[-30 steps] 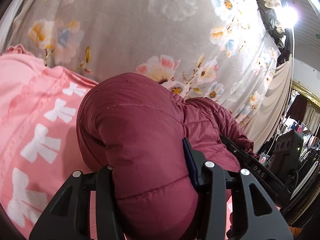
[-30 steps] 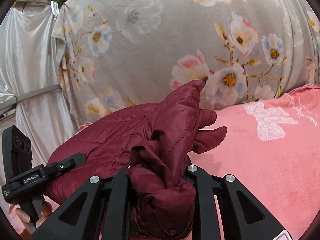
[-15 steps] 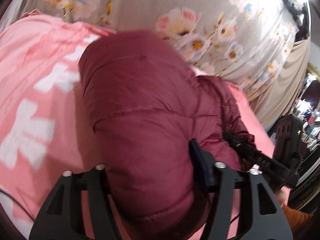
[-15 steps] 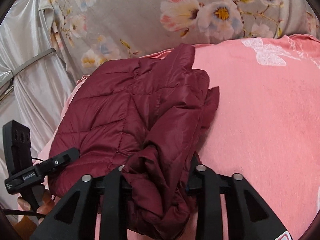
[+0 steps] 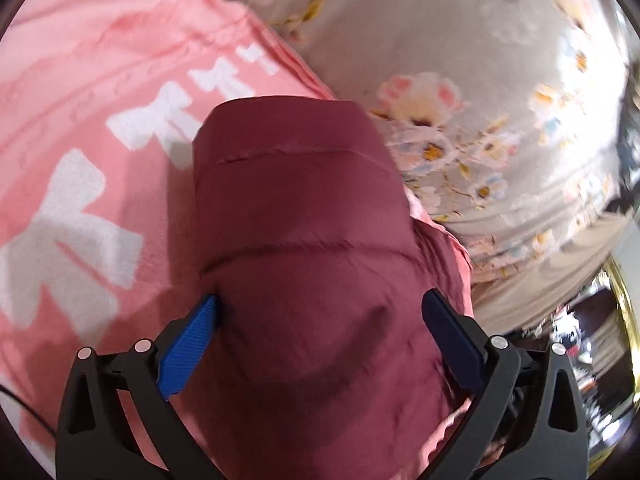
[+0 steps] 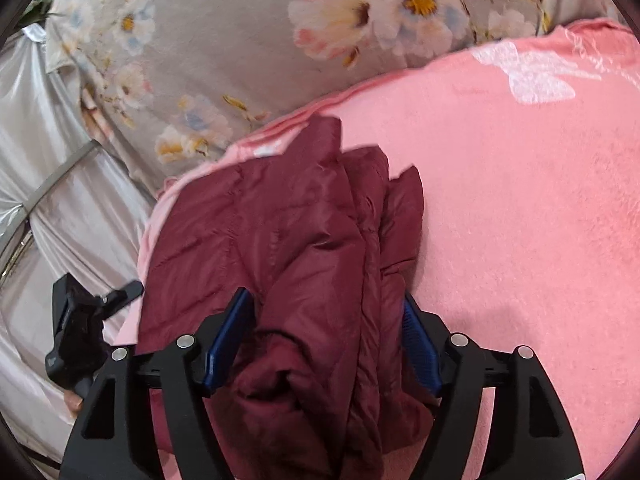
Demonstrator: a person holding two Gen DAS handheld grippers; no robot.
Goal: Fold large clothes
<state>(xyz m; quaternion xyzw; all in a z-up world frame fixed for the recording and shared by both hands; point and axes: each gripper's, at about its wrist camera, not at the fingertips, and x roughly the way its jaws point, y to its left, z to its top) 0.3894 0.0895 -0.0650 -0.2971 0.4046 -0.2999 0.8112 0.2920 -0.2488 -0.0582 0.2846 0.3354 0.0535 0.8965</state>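
A dark red quilted puffer jacket (image 5: 304, 240) lies folded in a thick bundle on a pink blanket (image 5: 80, 100). My left gripper (image 5: 320, 312) is open, its blue pads (image 5: 188, 344) spread on either side of the bundle. In the right wrist view the jacket (image 6: 280, 248) lies near the blanket's left edge, with bunched layers between my right gripper's (image 6: 326, 312) open jaws. Its blue pads (image 6: 228, 340) stand apart from the fabric. The left gripper (image 6: 80, 320) shows at the left of that view.
The pink blanket (image 6: 520, 220) with white bow prints covers the surface. A grey floral cloth (image 6: 240, 40) lies beyond it. A silvery curtain (image 6: 60, 180) hangs at the left of the right wrist view. Shop clutter shows at the right of the left wrist view (image 5: 580, 340).
Both grippers lowered the jacket onto the pink blanket and opened, letting go of it. The jacket now rests flat in a folded bundle.
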